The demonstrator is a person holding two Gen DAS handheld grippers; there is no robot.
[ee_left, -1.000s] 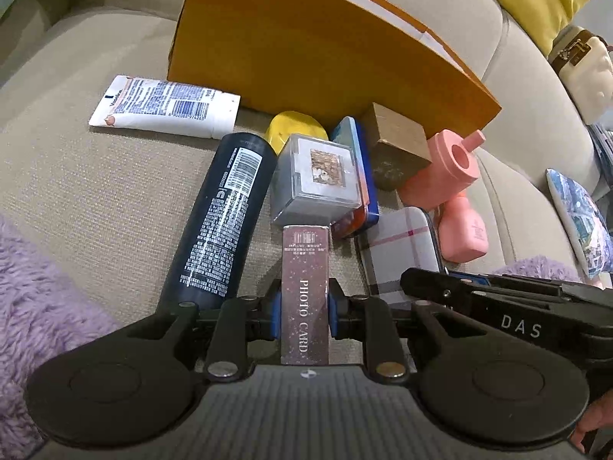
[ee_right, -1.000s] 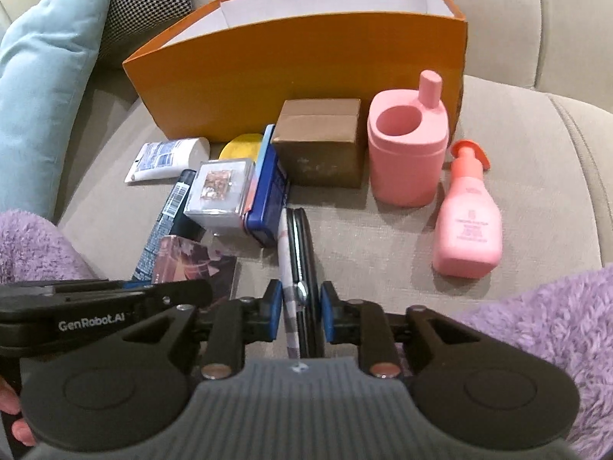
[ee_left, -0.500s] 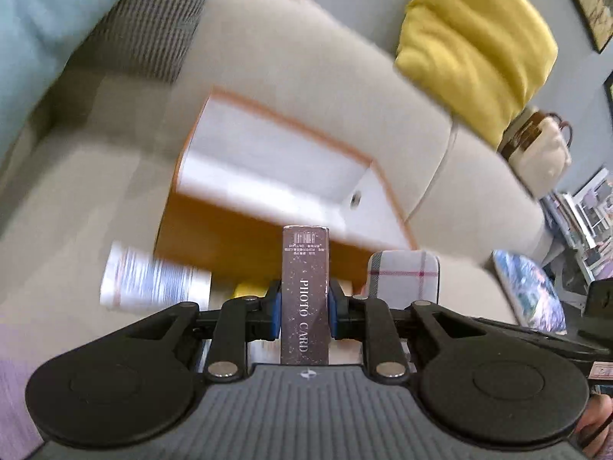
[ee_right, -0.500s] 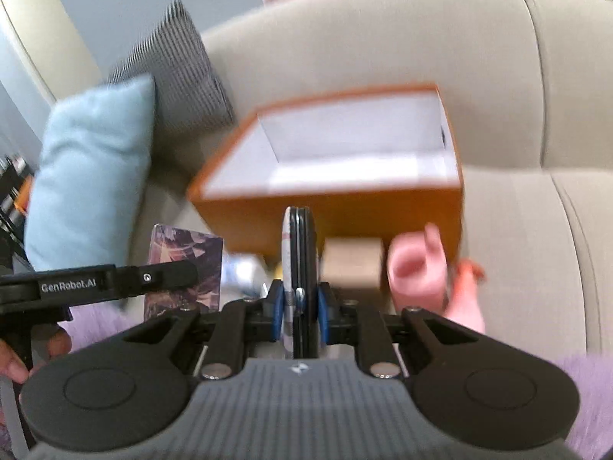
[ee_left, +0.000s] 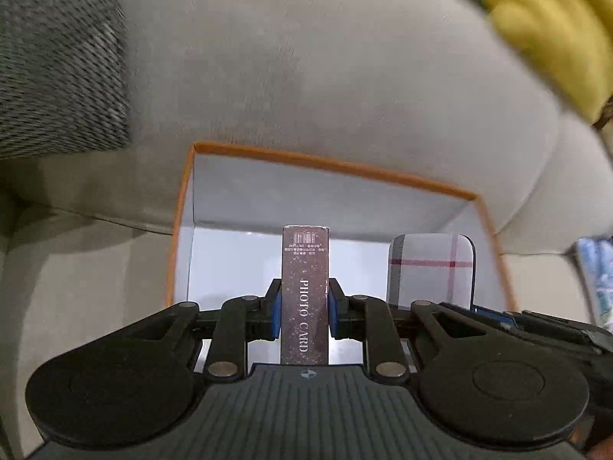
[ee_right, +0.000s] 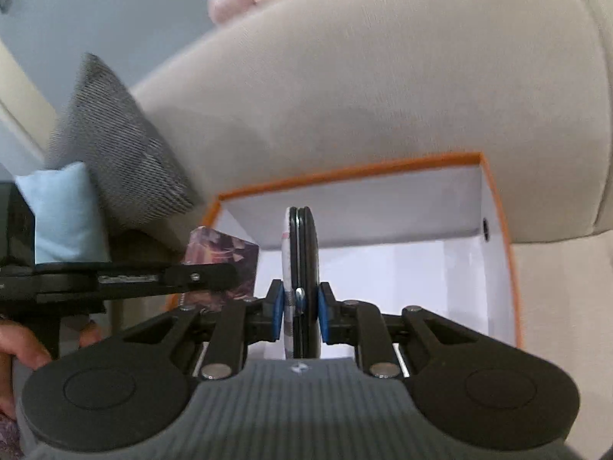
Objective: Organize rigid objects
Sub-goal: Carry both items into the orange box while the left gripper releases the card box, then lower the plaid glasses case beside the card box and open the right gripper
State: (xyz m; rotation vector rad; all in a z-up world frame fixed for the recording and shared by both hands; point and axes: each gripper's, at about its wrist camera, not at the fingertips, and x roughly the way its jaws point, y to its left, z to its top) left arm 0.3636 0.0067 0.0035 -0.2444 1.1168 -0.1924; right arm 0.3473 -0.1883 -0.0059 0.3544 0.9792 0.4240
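Both grippers hang over the open orange box point(ee_left: 494, 226) on the beige sofa point(ee_left: 345, 76), each carrying one item: the left gripper point(ee_left: 304, 308) is clamped on a tall "PHOTO CARD" box point(ee_left: 304, 291), the right gripper point(ee_right: 299, 312) on a thin plaid-covered case point(ee_right: 300, 268) held edge-on. This looks like the delivery step — next, each item likely needs lowering onto the white floor inside before the jaws part. Only the left view shows the case's plaid face; only the right view shows the card box's patterned side and a hand point(ee_right: 23, 349) at the near left.
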